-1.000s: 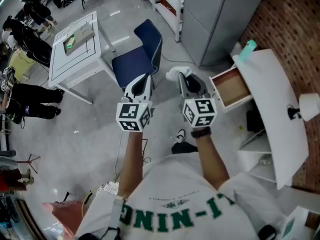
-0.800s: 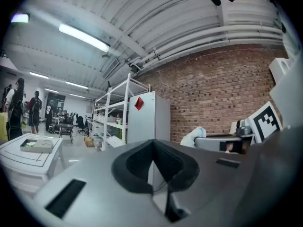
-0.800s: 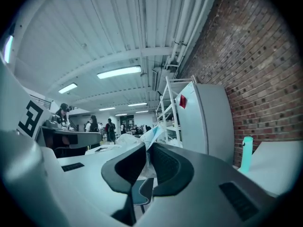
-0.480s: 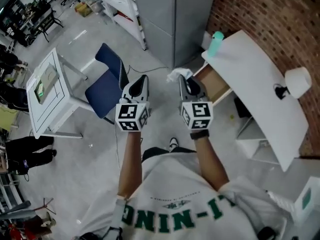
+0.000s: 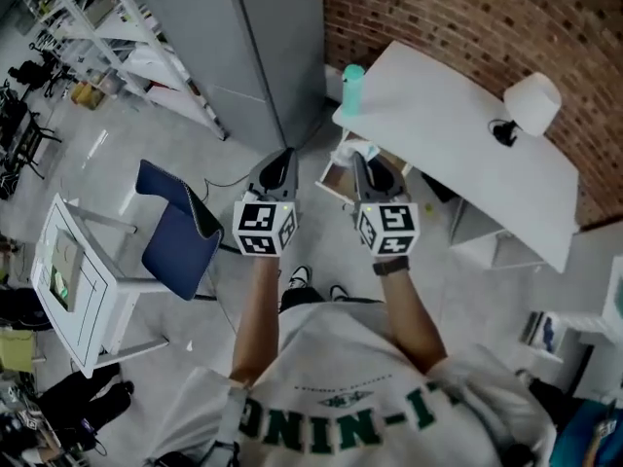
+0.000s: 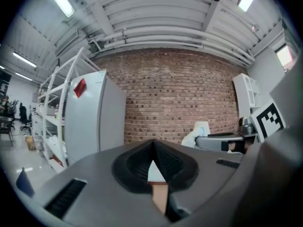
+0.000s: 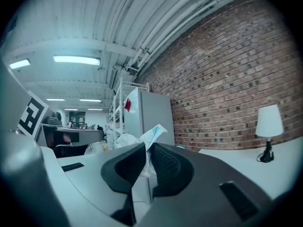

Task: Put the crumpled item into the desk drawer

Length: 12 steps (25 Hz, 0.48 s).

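My right gripper [image 5: 361,160] is shut on the crumpled white paper [image 5: 357,151], which sticks out past its tips. In the right gripper view the paper [image 7: 147,139] is pinched between the black pads of that gripper [image 7: 146,151]. The paper hangs just over the open wooden drawer [image 5: 333,177] under the near-left edge of the white desk [image 5: 458,134]. My left gripper [image 5: 279,163] hovers to the drawer's left, shut and holding nothing; its jaws [image 6: 152,145] meet at the tips. The left gripper view also catches the paper [image 6: 193,137] at right.
A teal bottle [image 5: 351,78] stands on the desk corner and a white lamp [image 5: 531,101] at its far end, against the brick wall. A tall grey cabinet [image 5: 253,47] rises left of the desk. A blue chair [image 5: 180,230] and a white table [image 5: 70,282] stand behind left.
The view has swung from the chair and floor towards the desk. Both grippers have come up to the open drawer, the right one still holding the paper.
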Each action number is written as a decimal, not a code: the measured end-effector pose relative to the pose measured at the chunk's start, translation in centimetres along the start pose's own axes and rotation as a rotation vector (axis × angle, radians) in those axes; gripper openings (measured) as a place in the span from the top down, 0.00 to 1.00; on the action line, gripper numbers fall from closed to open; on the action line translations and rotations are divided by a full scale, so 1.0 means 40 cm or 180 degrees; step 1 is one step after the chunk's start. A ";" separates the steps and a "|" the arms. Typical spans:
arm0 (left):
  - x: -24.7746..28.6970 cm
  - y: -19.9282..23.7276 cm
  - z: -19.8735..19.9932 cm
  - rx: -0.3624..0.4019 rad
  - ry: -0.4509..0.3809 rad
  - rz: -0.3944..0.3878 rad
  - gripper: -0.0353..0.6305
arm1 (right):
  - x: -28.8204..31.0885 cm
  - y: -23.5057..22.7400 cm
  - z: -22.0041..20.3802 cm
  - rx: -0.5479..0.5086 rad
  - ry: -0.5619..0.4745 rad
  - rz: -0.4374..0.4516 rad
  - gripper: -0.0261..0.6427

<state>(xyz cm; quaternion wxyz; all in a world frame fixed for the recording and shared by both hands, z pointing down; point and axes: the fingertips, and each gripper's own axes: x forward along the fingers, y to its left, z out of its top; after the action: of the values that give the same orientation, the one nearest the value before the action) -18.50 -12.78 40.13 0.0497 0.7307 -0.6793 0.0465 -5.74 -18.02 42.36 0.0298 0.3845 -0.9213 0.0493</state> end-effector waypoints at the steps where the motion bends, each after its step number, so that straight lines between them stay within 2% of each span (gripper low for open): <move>1: 0.030 -0.006 0.007 0.0032 -0.0010 -0.0124 0.95 | 0.008 -0.018 0.005 0.0017 -0.0015 -0.0108 0.91; 7: 0.163 -0.086 0.015 0.0090 0.0010 -0.0817 0.95 | -0.023 -0.111 0.011 0.0083 -0.0040 -0.0677 0.91; 12: 0.224 -0.169 -0.015 0.0079 0.0095 -0.1196 0.95 | -0.080 -0.203 -0.033 0.0172 0.0086 -0.1033 0.91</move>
<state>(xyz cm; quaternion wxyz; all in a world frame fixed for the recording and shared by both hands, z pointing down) -11.10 -21.08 41.86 0.0585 0.8445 -0.5294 0.0556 2.31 -21.30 43.93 0.0393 0.5282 -0.8450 0.0738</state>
